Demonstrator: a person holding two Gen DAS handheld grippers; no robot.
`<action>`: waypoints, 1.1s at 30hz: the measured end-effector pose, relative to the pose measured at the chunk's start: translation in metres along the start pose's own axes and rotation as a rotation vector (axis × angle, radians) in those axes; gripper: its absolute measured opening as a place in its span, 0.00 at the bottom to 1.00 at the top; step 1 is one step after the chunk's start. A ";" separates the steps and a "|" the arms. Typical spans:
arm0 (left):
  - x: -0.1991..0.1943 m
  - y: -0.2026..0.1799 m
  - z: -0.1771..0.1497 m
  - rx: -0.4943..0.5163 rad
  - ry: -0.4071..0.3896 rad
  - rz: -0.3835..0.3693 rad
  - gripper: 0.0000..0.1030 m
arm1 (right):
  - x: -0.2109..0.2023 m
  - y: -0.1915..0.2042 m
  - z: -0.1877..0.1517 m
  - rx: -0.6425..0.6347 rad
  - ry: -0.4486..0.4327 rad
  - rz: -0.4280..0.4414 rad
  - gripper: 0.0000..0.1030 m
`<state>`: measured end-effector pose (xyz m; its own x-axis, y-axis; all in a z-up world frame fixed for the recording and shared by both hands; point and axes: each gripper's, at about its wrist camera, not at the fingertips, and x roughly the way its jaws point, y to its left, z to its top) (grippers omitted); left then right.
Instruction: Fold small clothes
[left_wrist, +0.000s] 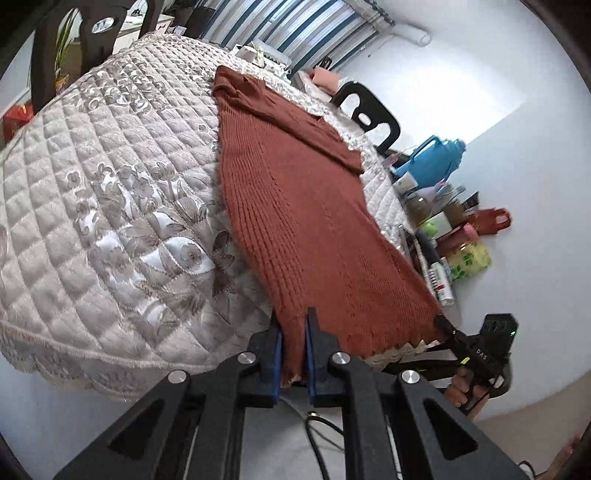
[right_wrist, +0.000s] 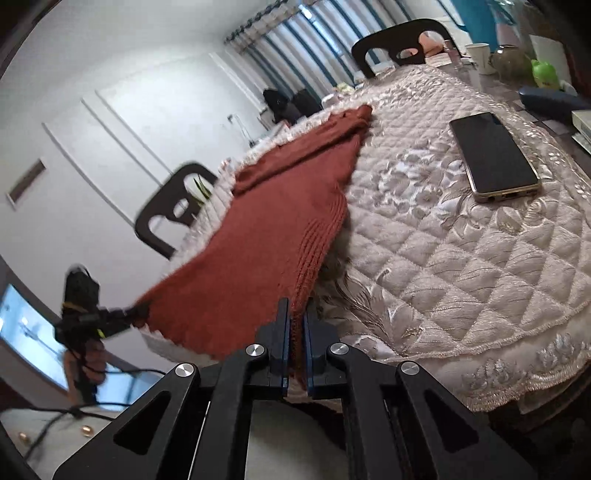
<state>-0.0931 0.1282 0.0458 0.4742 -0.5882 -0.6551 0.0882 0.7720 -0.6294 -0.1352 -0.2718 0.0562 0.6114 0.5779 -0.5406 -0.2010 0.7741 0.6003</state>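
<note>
I see the rust-brown knitted garment (left_wrist: 295, 206) lying lengthwise on the quilted table cover (left_wrist: 110, 206), its sleeves folded in at the far end. My left gripper (left_wrist: 293, 332) is clamped on the near hem corner, and my right gripper (right_wrist: 295, 325) pinches the opposite hem corner, so the hem hangs stretched between them at the table edge. A phone (right_wrist: 495, 155) rests beside the garment. Past it, blurred, stands what looks like a cup (right_wrist: 478, 55).

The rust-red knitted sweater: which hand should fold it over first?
Probably neither alone: the left gripper and right gripper each pinch a hem corner of the rust-red knitted sweater, so both lift together.
</note>
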 end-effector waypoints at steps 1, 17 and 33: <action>-0.003 0.001 0.000 -0.012 -0.004 -0.017 0.11 | -0.004 -0.003 0.000 0.022 -0.006 0.022 0.05; 0.017 0.001 0.000 0.067 0.053 0.113 0.47 | 0.002 -0.008 0.000 0.010 0.014 -0.113 0.05; 0.046 0.007 -0.023 0.002 0.170 0.121 0.60 | 0.031 -0.013 -0.015 -0.088 0.086 -0.191 0.34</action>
<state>-0.0906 0.1007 0.0013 0.3272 -0.5234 -0.7868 0.0417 0.8398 -0.5414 -0.1254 -0.2602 0.0232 0.5782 0.4355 -0.6899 -0.1559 0.8890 0.4305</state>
